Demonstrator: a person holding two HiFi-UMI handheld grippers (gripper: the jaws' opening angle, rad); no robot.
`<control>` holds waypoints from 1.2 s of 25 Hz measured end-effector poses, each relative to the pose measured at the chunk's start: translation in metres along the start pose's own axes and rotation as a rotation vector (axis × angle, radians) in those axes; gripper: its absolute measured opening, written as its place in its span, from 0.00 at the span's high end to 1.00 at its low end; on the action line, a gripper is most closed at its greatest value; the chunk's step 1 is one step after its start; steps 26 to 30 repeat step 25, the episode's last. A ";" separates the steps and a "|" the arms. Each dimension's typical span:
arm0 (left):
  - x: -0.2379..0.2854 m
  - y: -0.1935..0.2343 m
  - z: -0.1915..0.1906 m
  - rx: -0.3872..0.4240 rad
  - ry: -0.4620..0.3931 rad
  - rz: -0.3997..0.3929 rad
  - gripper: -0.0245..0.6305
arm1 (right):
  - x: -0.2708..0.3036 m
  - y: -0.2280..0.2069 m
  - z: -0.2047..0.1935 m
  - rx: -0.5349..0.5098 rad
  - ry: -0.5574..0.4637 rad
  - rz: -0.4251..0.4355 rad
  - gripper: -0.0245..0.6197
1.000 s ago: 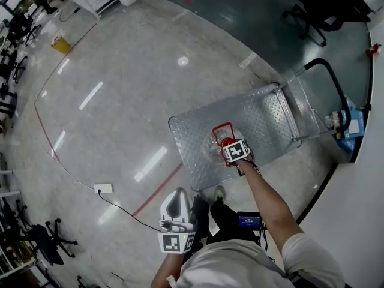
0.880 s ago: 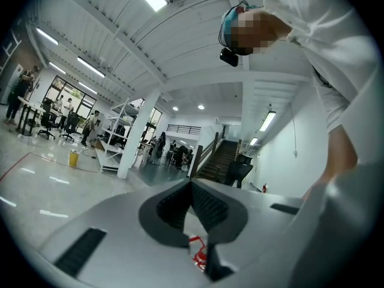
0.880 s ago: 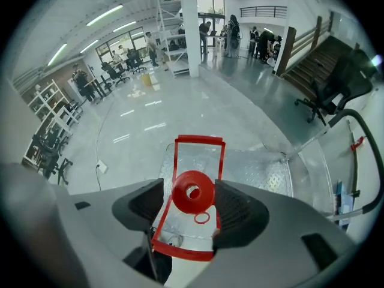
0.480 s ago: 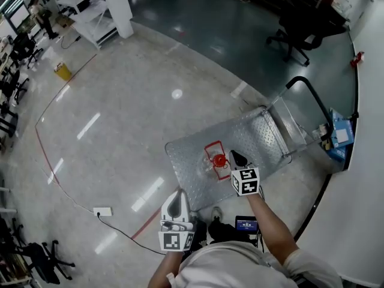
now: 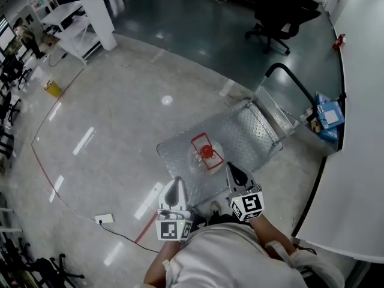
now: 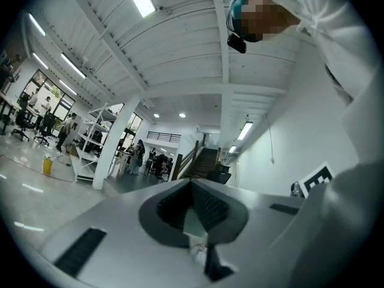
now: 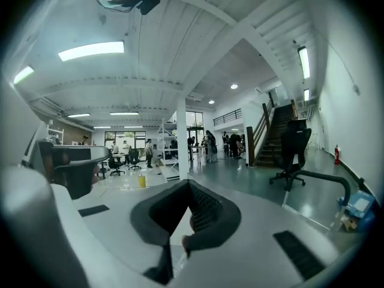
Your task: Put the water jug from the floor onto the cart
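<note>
Water jug (image 5: pixel 206 155) down on the cart (image 5: pixel 249 128), upright, red cap on top, red carry handle lying across it, towards the near half of the ribbed metal deck and away from the push bar (image 5: pixel 287 78)

Left gripper (image 5: pixel 176 185) clenched, nothing between the jaws, held level out in front of the chest; right gripper (image 5: pixel 233 171) likewise clamped on nothing, up beside it and well clear of the jug

Looks like job done, so on to the worries:
- No rail visible on the deck apart from the bar end, so probably nothing to stop the jug sliding or toppling off the open sides if the cart gets bumped or shoved
- Glossy floor (image 5: pixel 120 119) and a cart likely on wheels; a knock from the feet just below the near edge could set it rolling
- Tall load, likely top-heavy when full; a sharp pull on the bar could tip it
- Cable trailing from the socket box (image 5: pixel 104 219) at the left, a likely snag for feet or wheels if heading that way

Head count: one jug, one cart, two grippers, one socket box, one black office chair (image 5: pixel 277 18) at the far side, one yellow bin (image 5: pixel 53 89) by the white shelving (image 5: pixel 67 24)
</note>
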State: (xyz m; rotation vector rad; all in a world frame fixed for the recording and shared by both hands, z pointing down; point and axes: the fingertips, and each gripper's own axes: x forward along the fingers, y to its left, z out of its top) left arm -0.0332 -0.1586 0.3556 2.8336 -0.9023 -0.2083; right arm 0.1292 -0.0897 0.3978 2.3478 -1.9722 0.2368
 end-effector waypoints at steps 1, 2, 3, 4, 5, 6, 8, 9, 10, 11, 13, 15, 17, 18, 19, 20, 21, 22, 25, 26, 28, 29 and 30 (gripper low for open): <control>0.000 -0.004 -0.001 0.004 0.004 -0.012 0.96 | -0.006 0.000 -0.004 0.007 0.007 -0.002 0.94; 0.000 -0.007 0.000 0.010 0.006 -0.021 0.96 | -0.010 -0.001 -0.006 0.009 0.009 -0.004 0.94; 0.000 -0.010 0.000 0.013 0.007 -0.026 0.96 | -0.014 -0.001 -0.007 0.011 0.009 -0.005 0.94; -0.001 -0.011 0.000 0.013 0.007 -0.027 0.96 | -0.017 -0.002 -0.007 0.013 0.009 -0.006 0.94; -0.001 -0.012 -0.001 0.012 0.007 -0.026 0.96 | -0.019 -0.003 -0.007 0.016 0.007 -0.007 0.94; -0.002 -0.013 -0.001 0.012 0.007 -0.025 0.96 | -0.020 -0.003 -0.006 0.018 0.006 -0.007 0.94; -0.003 -0.014 -0.001 0.012 0.006 -0.024 0.96 | -0.019 -0.004 -0.004 0.019 0.001 -0.005 0.94; -0.003 -0.015 0.000 0.013 0.005 -0.023 0.96 | -0.019 -0.004 -0.003 0.019 -0.001 -0.004 0.94; -0.003 -0.015 0.001 0.013 0.002 -0.022 0.96 | -0.019 -0.004 -0.002 0.018 -0.002 -0.002 0.94; -0.003 -0.016 0.001 0.013 -0.001 -0.020 0.96 | -0.019 -0.004 -0.002 0.016 -0.002 0.001 0.94; -0.003 -0.017 0.002 0.015 -0.009 -0.019 0.96 | -0.018 -0.003 -0.002 0.010 -0.001 0.006 0.94; -0.003 -0.018 0.003 0.016 -0.015 -0.020 0.96 | -0.019 -0.002 -0.003 0.006 -0.002 0.011 0.94; -0.002 -0.019 0.003 0.016 -0.016 -0.018 0.96 | -0.018 -0.003 -0.003 0.002 -0.001 0.015 0.94; -0.002 -0.020 0.003 0.016 -0.016 -0.017 0.96 | -0.017 -0.003 -0.003 0.001 0.001 0.017 0.94; -0.002 -0.020 0.003 0.017 -0.015 -0.016 0.96 | -0.017 -0.004 -0.003 0.001 0.003 0.017 0.94; -0.001 -0.020 0.004 0.018 -0.016 -0.017 0.96 | -0.016 -0.005 -0.003 0.000 0.005 0.017 0.94; 0.000 -0.020 0.004 0.019 -0.017 -0.018 0.96 | -0.015 -0.005 -0.003 0.000 0.006 0.017 0.94; 0.000 -0.020 0.005 0.021 -0.018 -0.018 0.96 | -0.014 -0.005 -0.003 0.000 0.007 0.018 0.94; 0.002 -0.020 0.006 0.024 -0.021 -0.017 0.96 | -0.013 -0.006 -0.003 0.002 0.010 0.023 0.94; 0.002 -0.020 0.006 0.024 -0.021 -0.017 0.96 | -0.013 -0.006 -0.003 0.002 0.010 0.023 0.94; 0.002 -0.020 0.006 0.024 -0.021 -0.017 0.96 | -0.013 -0.006 -0.003 0.002 0.010 0.023 0.94; 0.002 -0.020 0.006 0.024 -0.021 -0.017 0.96 | -0.013 -0.006 -0.003 0.002 0.010 0.023 0.94; 0.002 -0.020 0.006 0.024 -0.021 -0.017 0.96 | -0.013 -0.006 -0.003 0.002 0.010 0.023 0.94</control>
